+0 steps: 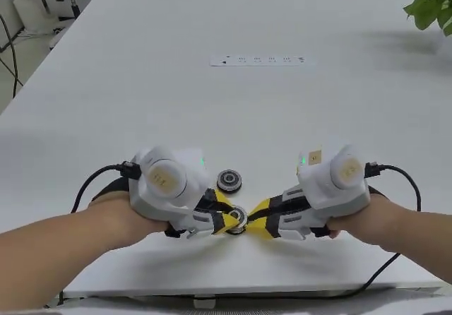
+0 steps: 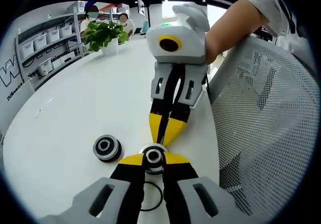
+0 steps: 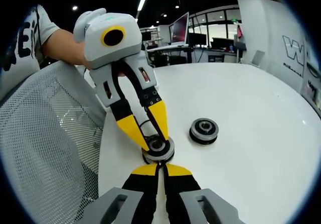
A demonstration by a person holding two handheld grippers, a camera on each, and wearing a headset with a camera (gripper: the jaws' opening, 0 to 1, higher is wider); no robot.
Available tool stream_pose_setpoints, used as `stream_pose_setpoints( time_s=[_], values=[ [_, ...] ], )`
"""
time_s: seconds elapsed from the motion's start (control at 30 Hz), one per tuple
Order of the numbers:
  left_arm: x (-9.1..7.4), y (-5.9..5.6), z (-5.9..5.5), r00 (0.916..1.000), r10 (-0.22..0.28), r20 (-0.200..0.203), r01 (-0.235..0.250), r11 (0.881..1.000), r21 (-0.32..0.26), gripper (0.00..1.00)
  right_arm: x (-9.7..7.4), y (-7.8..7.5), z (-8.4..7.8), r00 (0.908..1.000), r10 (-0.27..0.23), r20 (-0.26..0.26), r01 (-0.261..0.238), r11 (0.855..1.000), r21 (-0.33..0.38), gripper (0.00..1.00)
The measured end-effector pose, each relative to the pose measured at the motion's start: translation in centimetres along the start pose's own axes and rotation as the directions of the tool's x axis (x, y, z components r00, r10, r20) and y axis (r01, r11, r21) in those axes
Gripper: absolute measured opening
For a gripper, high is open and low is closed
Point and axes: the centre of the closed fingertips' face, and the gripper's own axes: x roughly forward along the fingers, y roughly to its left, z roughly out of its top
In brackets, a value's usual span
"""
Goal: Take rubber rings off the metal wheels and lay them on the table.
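Between the left gripper's [image 2: 153,158] jaws, a half-hidden wheel [image 3: 158,146] seems clamped.

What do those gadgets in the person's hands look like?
The left gripper and right gripper match: rounded white-and-grey plastic bodies, black linkages, and black jaws tipped in yellow. A green light glows on each, and a black cable trails from each. The person wears a white short-sleeved shirt with dark lettering.
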Motion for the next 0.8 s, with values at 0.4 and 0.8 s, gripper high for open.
stream_pose_setpoints(
  time_s=[0.4, 0.8],
  values=[
    [0.01, -0.01, -0.02, 0.9999, 0.011, -0.004, -0.011, 1.0, 0.0, 0.08, -0.06, -0.29, 0.0, 0.9999, -0.013, 0.0, 0.013, 0.997, 0.078, 0.0],
    [-0.01, 0.04, -0.07, 0.9998, 0.016, -0.008, -0.016, 1.0, -0.003, 0.08, -0.13, -0.51, 0.05, 0.9997, -0.01, 0.024, 0.006, 0.982, 0.189, 0.0]
  ],
)
